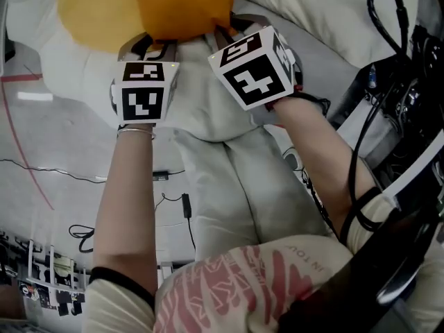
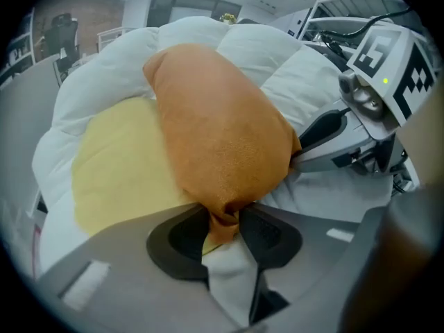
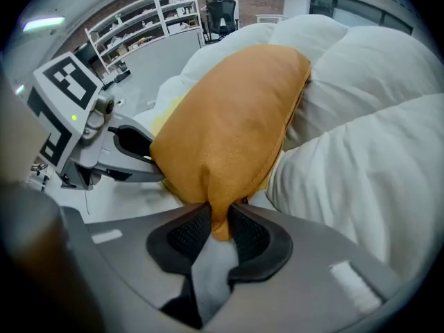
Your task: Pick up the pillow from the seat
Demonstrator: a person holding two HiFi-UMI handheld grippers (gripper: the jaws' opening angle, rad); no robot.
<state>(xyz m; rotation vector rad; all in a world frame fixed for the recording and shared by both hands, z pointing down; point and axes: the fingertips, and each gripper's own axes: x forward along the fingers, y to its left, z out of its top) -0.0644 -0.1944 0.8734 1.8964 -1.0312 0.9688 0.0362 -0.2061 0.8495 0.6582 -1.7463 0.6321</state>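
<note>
An orange pillow (image 1: 184,9) lies on a white cushioned seat (image 1: 208,116), partly over a yellow cushion (image 1: 90,12). My left gripper (image 1: 149,46) is shut on the pillow's near left corner. In the left gripper view the orange fabric (image 2: 215,130) is bunched and pinched between the pads (image 2: 263,231) of that gripper (image 2: 225,224). My right gripper (image 1: 236,30) is shut on the near right corner. The right gripper view shows the pillow (image 3: 229,123) squeezed between the dark pads (image 3: 184,238) of that gripper (image 3: 220,224). Each gripper shows in the other's view beside the pillow.
Puffy white seat cushions (image 3: 361,116) rise behind and to the right of the pillow. Black cables and gear (image 1: 395,82) hang at the right. Thin cables (image 1: 173,200) and a red line (image 1: 21,137) lie on the floor at the left. Shelves (image 3: 159,12) stand far behind.
</note>
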